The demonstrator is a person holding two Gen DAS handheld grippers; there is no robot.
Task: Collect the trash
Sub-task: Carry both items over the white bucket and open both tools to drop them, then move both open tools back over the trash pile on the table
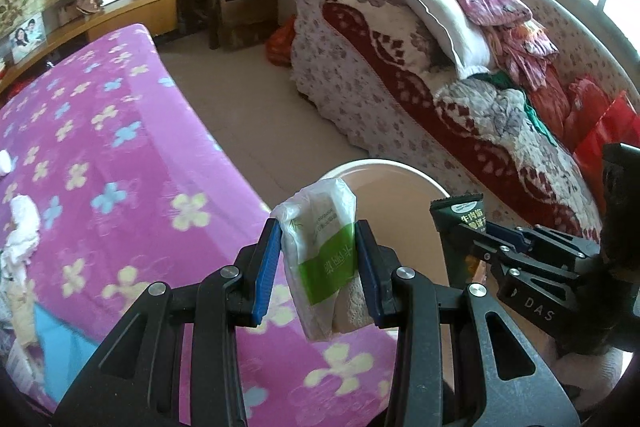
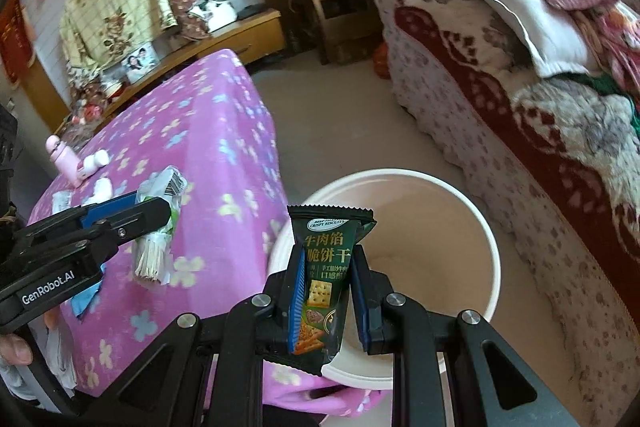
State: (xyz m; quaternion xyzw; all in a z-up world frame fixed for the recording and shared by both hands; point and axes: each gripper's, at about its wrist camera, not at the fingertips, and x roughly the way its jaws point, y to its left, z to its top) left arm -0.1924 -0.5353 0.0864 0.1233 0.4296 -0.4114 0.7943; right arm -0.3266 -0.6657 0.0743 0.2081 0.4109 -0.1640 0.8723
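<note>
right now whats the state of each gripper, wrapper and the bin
left gripper: shut on tissue pack
tissue pack: held upright, partly used
right gripper: shut on biscuit wrapper
biscuit wrapper: held upright over the bin rim
white bin: open, no lid, looks empty

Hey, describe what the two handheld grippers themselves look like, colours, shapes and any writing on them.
Both are matte black, with angular linkage arms that have triangular cut-outs and round silver pivot bolts. The jaws carry ribbed blue pads. The left gripper has white "GenRobot.AI" lettering along its side, seen from the right wrist view. The right gripper shows white "DAS" lettering on its body in the left wrist view. No cables are visible.
</note>
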